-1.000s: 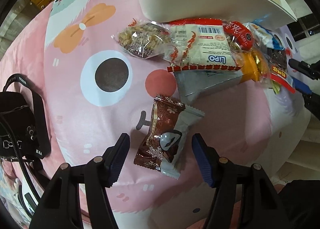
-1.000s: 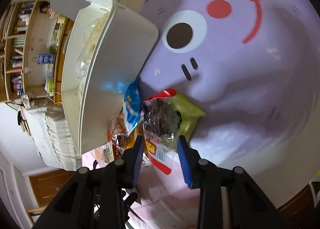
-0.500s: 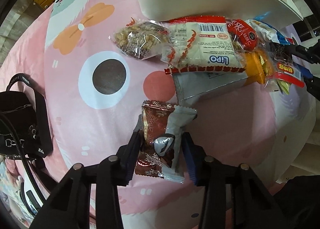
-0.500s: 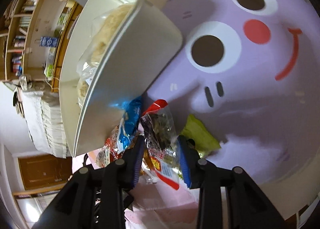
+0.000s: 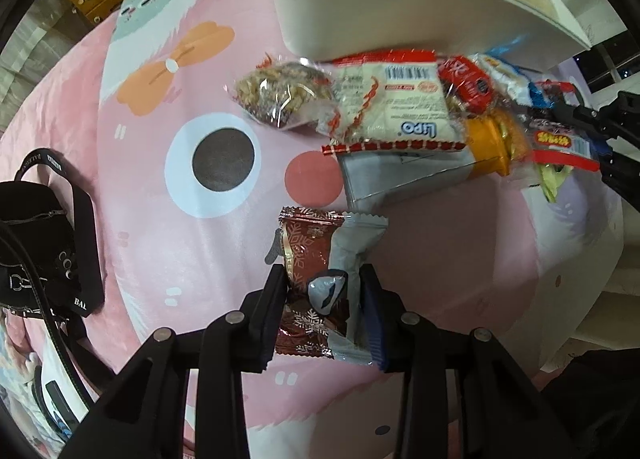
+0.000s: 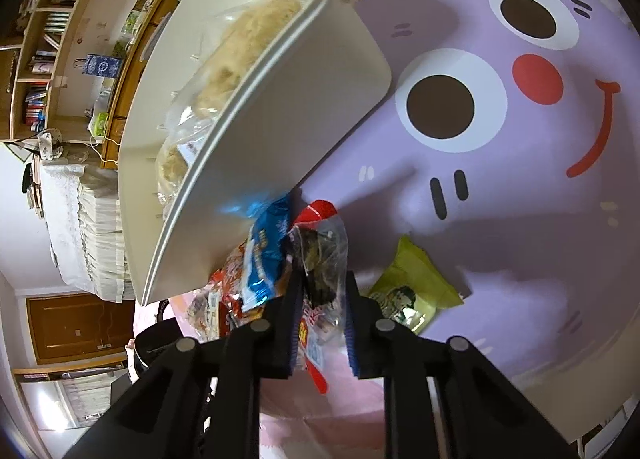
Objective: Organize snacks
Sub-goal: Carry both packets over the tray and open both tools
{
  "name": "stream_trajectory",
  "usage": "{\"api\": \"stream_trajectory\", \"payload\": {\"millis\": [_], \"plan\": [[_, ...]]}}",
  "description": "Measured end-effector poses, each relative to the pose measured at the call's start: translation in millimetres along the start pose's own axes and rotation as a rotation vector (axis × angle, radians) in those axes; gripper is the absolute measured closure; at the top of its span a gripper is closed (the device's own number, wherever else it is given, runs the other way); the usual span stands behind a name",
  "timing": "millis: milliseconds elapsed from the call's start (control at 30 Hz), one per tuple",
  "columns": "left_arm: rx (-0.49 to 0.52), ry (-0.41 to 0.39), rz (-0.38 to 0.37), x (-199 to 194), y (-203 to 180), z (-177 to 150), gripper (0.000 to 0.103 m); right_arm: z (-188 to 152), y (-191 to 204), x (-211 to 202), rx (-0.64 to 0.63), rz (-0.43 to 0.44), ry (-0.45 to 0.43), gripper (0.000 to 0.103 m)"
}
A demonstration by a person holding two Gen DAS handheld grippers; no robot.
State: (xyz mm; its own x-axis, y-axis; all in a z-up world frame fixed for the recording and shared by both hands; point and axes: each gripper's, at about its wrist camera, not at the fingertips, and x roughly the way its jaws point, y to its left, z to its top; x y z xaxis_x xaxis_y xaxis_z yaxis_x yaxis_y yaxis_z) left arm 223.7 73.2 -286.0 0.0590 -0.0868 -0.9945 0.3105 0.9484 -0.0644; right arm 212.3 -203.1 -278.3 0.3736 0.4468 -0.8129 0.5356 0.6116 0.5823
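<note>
Both jaw pairs have just been closing — two packets (image 5: 320,279) are pinched by the left gripper (image 5: 323,313), a clear bag (image 6: 322,267) by the right gripper (image 6: 320,319), near the bin (image 6: 280,119).

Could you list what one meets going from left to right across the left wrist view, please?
Black bag → clear nut packet → white Lipo packet → orange packet → red-banded packet held by the right gripper.

Brown-and-silver snack packets (image 5: 320,259) flat on pink mat; clear seaweed packet (image 6: 324,259) upright.
</note>
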Motion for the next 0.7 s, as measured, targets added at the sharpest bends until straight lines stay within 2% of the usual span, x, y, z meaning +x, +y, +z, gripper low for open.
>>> {"api": "stream_trajectory", "payload": {"millis": [433, 700], "plan": [[0.046, -0.118, -0.01, -43.6, 7.5, -23.9, 0.068, -40.6, 8.9, -33.4, -0.032, 0.022, -0.097, 0.089], [0.108, -0.165, -0.051, -80.8, -2.0, -25.3, 0.068, -61.7, 12.2, -64.1, -0.053, 0.035, -0.179, 0.089]]}}
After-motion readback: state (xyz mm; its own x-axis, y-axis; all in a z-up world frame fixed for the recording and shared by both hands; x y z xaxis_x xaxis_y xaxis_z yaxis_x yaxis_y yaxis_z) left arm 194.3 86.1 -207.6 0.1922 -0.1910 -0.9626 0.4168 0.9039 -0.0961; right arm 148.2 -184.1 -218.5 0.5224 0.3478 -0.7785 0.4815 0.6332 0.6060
